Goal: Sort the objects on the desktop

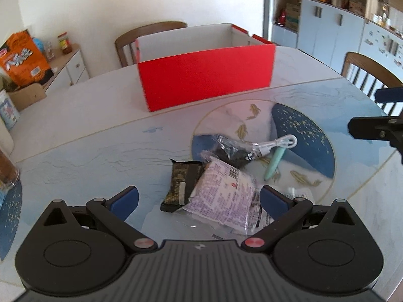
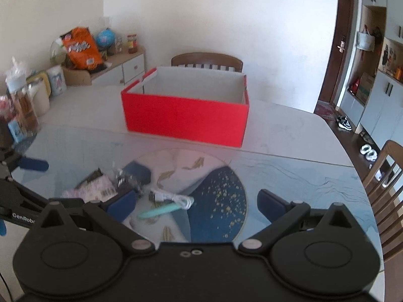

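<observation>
**A:** What lies on the worktop (image 1: 75, 136), and how does it look?

**B:** A small heap near the middle, on the round blue-and-white fish pattern. A pale printed packet (image 1: 224, 196) with a barcode lies nearest; a dark snack wrapper (image 1: 181, 186) touches its left edge, and a crinkled black bag (image 1: 231, 148) sits just beyond it. To the right, a coiled white cable (image 1: 277, 143) lies touching the upper end of a mint-green pen (image 1: 274, 163). An open red box (image 1: 206, 85), white inside, stands farther back, well apart from the heap.

**A:** And the two tools?

**B:** The left hand-held gripper (image 1: 199, 198) is spread wide, nothing between its blue pads — the pale packet lies below the gap. The right hand-held gripper (image 2: 196, 203) is likewise released and holds nothing; it hangs over the dark blue area, with the pen and cable near its left finger.

**A:** What does each view add?

**B:** The left wrist view resolves the packet's barcode and print; the right wrist view blurs the heap. The right wrist view alone looks into the box — what shows of its interior holds nothing — and shows a dark blue object (image 2: 137, 171) behind the bag.
</observation>
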A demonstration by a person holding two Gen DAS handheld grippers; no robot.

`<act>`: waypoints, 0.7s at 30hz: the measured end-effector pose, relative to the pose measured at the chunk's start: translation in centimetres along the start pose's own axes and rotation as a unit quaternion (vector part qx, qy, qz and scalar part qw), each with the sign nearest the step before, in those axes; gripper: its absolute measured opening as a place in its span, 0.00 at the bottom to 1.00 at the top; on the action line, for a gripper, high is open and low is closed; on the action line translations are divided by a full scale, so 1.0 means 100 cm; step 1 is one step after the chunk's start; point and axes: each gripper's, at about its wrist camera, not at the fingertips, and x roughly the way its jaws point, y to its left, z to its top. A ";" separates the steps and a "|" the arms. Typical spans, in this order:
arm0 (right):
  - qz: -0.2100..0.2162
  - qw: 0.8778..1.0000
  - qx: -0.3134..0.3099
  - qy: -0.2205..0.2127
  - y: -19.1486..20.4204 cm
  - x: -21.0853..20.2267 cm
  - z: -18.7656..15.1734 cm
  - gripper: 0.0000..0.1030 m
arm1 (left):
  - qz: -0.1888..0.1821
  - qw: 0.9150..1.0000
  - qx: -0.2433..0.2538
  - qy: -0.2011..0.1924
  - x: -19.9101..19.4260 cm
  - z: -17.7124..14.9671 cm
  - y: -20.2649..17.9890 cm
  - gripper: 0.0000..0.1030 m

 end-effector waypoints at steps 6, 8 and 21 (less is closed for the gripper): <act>0.004 1.000 -0.015 0.012 0.010 0.004 -0.010 1.00 | -0.012 1.000 0.022 -0.018 0.000 -0.013 -0.007 1.00; 0.004 1.000 -0.014 0.016 0.011 0.007 -0.012 1.00 | -0.014 0.999 0.028 -0.022 0.002 -0.016 -0.009 1.00; 0.007 0.999 -0.015 0.033 0.013 0.043 -0.019 1.00 | -0.022 0.998 0.039 -0.043 0.018 -0.028 -0.014 1.00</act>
